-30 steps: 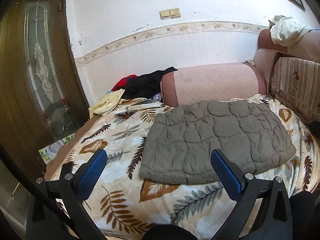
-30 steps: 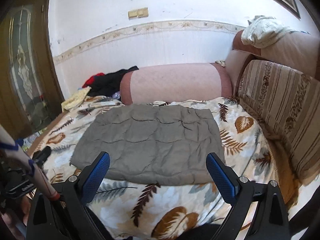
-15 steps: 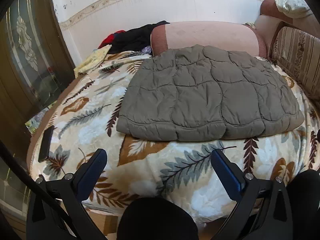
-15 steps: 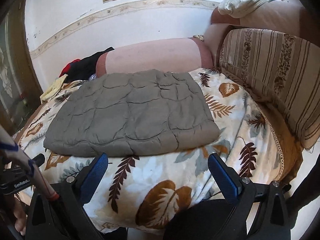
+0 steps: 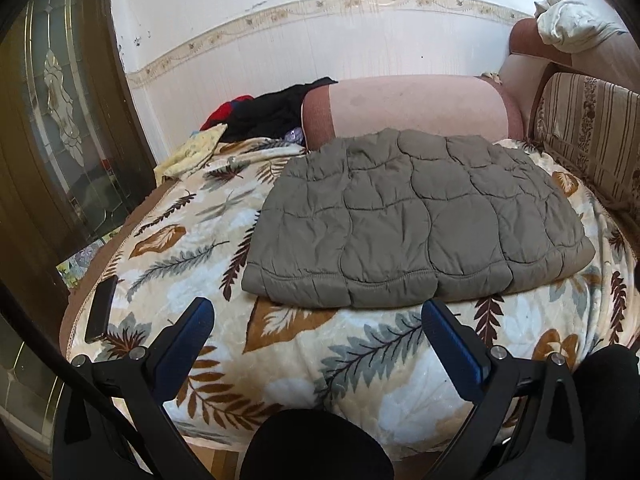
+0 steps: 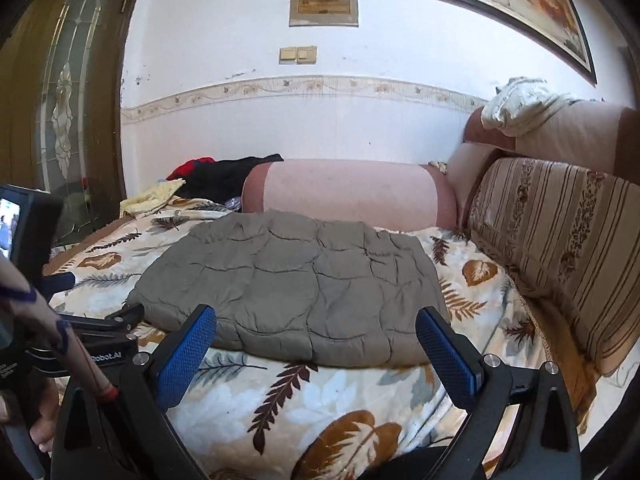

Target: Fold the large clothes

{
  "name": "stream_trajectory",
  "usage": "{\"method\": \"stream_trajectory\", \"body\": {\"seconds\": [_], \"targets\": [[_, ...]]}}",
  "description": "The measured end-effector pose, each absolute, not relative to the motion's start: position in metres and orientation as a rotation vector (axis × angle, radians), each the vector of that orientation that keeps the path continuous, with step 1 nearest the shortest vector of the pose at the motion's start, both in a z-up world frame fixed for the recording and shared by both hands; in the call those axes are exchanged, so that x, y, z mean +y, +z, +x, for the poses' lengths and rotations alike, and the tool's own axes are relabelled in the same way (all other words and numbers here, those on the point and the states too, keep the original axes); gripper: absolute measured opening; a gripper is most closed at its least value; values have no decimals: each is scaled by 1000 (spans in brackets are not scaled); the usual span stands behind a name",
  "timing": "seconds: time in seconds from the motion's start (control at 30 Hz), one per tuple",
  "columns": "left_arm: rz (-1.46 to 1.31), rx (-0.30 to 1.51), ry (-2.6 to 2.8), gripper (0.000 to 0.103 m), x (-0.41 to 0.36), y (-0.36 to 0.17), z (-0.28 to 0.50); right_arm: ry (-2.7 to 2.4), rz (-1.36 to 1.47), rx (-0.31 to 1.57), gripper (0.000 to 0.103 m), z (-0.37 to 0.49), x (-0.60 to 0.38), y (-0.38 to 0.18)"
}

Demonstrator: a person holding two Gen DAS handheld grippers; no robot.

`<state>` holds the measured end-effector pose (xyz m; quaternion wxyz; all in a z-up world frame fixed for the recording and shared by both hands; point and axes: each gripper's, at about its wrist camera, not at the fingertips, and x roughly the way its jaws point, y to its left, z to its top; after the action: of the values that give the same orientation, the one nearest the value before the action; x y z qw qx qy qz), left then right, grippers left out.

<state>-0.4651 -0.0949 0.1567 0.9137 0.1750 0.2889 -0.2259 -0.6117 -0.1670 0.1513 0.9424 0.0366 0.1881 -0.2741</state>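
We note both our left gripper (image 5: 316, 316) and right gripper (image 6: 316, 326) spread, empty, the quilted jacket (image 5: 416, 220) lying crosswise just ahead.

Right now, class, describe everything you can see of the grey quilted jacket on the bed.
The grey quilted jacket is olive-grey, puffy, stitched in rounded wavy panels, and looks like smooth padded synthetic fabric. It lies flat, folded into a rough rectangle with a thick rounded near edge, no sleeves showing. It rests on the leaf-patterned blanket, its far edge close to the pink bolster. Neither hand-held gripper touches it; both are open, short of its near edge.
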Motion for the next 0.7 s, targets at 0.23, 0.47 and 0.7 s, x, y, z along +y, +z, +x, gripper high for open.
{"method": "stream_trajectory", "body": {"seconds": [0.23, 0.47, 0.7], "targets": [[363, 595, -471, 103, -96, 155, -467, -565, 100, 404, 102, -609, -173, 148], [364, 611, -473, 103, -96, 151, -463, -557, 98, 424, 102, -605, -172, 145], [370, 628, -467, 103, -97, 145, -459, -554, 101, 444, 102, -602, -174, 141]]}}
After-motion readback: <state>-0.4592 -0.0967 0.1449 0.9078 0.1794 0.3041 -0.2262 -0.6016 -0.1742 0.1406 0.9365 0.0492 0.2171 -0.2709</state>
